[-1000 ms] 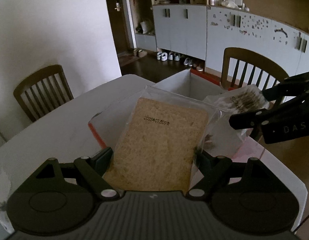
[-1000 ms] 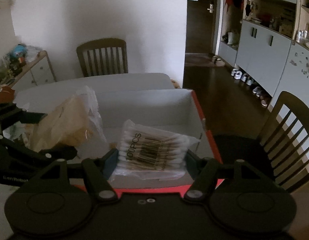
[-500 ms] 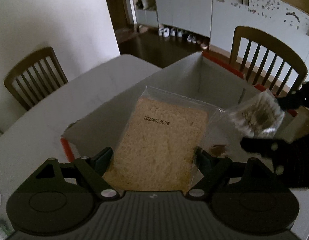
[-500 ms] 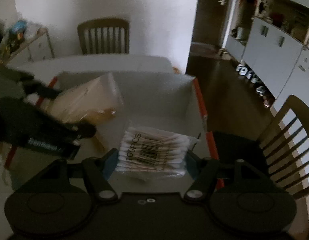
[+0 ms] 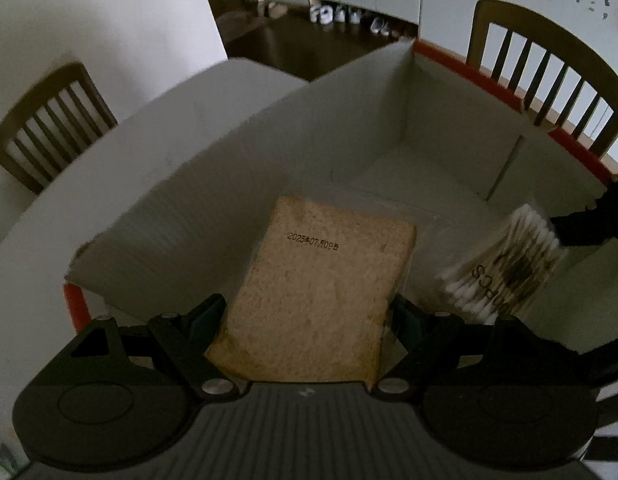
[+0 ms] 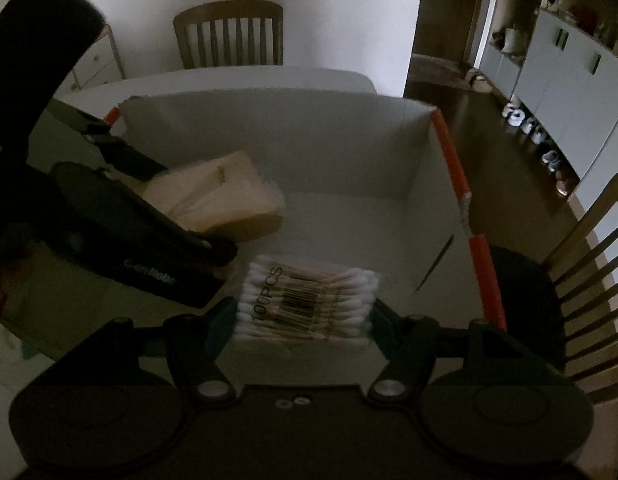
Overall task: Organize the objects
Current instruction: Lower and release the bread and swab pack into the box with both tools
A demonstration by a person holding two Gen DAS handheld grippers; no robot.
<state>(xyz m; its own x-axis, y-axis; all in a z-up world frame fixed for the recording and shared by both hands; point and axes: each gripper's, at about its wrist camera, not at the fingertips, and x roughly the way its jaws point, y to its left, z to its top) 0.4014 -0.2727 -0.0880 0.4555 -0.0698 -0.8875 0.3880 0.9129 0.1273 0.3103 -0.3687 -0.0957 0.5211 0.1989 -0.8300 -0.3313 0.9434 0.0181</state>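
Here the white counter (image 5: 157, 128) carries a large open cardboard box (image 5: 237, 152) with white inner walls and a red-orange rim, and both held items hang over its inside. Wooden chairs (image 6: 229, 32) stand around the counter, one at 12 o'clock in the right wrist view and another at 3 o'clock. The left hand-held gripper (image 5: 309, 320) is clenched on a bagged slice of bread (image 5: 321, 296), its pads pressing the slice's two side edges; the slice's long axis runs from 6 toward 12 o'clock in the left wrist view, the printed date near the far end, and the free end points down into the box. The right hand-held gripper (image 6: 303, 320) is clamped on a packet of cotton swabs (image 6: 309, 300), gripped across its short ends; the swabs lie crosswise, 9 to 3 o'clock in the right wrist view, with the barcode facing the camera. In the left wrist view that packet (image 5: 505, 268) sits at 3 o'clock of the bread, near it but apart. Compared with a second ago, both items have sunk from above the rim to inside the box walls, the box floor now fills more of each view, and the left hand-held gripper has come closer to the right one's side.
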